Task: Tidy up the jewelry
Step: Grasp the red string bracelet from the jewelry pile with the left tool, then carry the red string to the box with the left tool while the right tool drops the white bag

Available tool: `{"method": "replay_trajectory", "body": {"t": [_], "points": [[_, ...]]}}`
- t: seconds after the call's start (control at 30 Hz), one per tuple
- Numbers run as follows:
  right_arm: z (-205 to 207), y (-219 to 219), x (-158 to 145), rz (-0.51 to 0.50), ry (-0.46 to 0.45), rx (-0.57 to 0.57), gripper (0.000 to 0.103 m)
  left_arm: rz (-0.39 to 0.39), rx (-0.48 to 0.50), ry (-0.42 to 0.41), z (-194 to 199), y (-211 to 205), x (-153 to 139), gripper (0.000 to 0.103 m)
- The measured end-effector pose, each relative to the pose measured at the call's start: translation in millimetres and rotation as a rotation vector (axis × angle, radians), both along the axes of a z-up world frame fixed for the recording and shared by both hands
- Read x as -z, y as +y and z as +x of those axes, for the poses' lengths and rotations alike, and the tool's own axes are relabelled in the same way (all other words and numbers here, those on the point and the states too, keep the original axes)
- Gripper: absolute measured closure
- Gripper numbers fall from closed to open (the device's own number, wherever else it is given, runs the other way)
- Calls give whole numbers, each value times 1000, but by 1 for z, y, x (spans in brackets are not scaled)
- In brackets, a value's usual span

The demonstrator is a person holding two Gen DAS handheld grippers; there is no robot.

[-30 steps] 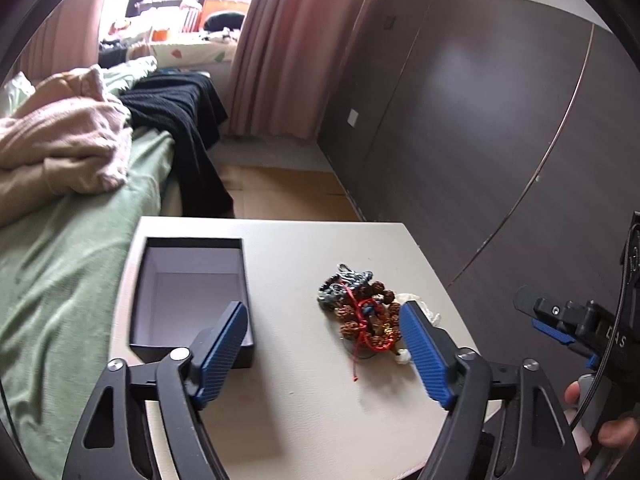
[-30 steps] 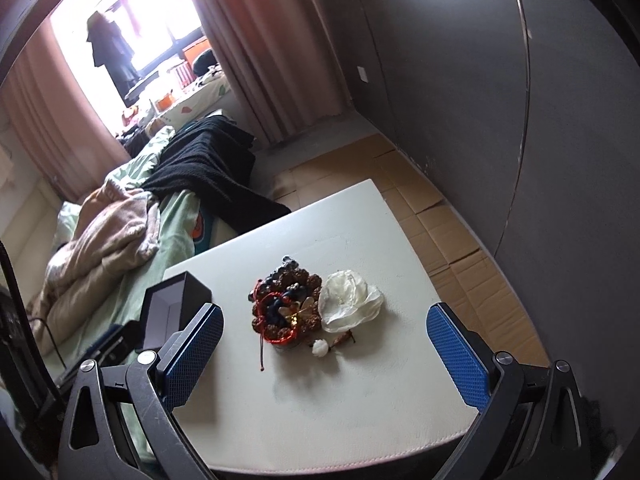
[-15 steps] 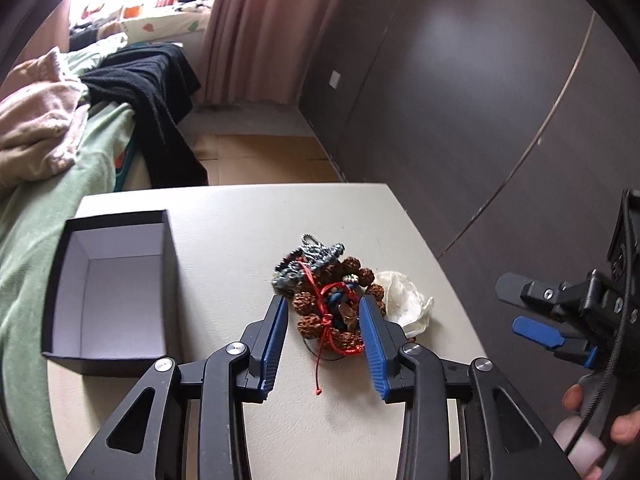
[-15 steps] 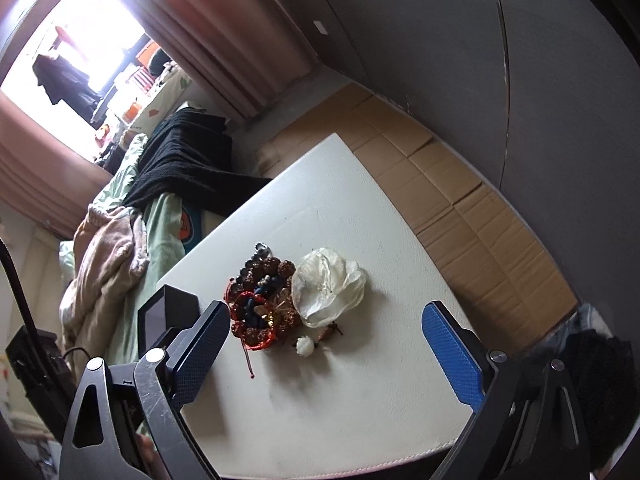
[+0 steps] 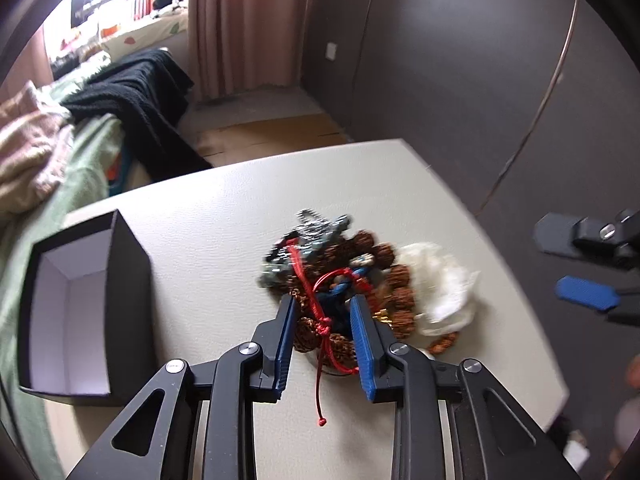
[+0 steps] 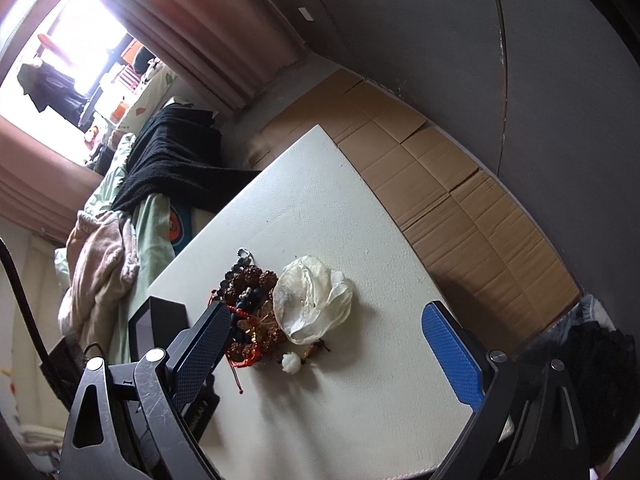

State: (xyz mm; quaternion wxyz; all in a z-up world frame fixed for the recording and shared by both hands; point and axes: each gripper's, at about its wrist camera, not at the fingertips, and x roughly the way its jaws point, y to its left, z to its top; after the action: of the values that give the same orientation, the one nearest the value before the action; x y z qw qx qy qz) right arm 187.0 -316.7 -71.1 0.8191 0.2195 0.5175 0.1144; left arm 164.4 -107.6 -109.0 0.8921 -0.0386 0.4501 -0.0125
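Note:
A pile of jewelry (image 5: 344,276) lies mid-table: brown bead bracelets, a red cord (image 5: 320,332), a grey-green chain and a white flower piece (image 5: 444,284). My left gripper (image 5: 322,320) is down on the near part of the pile, its blue pads closed in around a brown bead bracelet and the red cord. An open black box (image 5: 80,312) with a white inside stands to the left. My right gripper (image 6: 324,344) is wide open and empty, held above the table's near side; the pile (image 6: 252,312) and the flower piece (image 6: 312,304) show between its fingers.
The white table (image 6: 320,208) ends close on the right, with cardboard flooring (image 6: 440,184) and a dark wall beyond. A bed with green sheet, pink blanket and black garment (image 5: 136,96) lies along the left and far side. The right gripper shows at the left wrist view's right edge (image 5: 588,292).
My left gripper moved forward onto the pile and its jaws narrowed from wide open to closed around the beads and red cord. The right gripper tilted and stayed open.

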Motion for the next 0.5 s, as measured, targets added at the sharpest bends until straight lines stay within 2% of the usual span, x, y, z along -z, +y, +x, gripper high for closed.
{"method": "replay_trajectory", "body": {"t": [0.07,0.1,0.17,0.27,0.5], "points": [[4,3,4,6,16,-11,5,14,-7,-2,0,2,0,94],[6,4,7,11,25,-18,5,5,-6,-6,1,3,-1,96],[9,8,13,20,44,-27,8,-31,1,-11,1,7,-3,97],[14,16,22,21,78,-47,21,-50,-4,-27,-1,13,-9,97],[21,30,42,-16,132,-62,32,-111,-39,-72,-8,32,-26,97]]}}
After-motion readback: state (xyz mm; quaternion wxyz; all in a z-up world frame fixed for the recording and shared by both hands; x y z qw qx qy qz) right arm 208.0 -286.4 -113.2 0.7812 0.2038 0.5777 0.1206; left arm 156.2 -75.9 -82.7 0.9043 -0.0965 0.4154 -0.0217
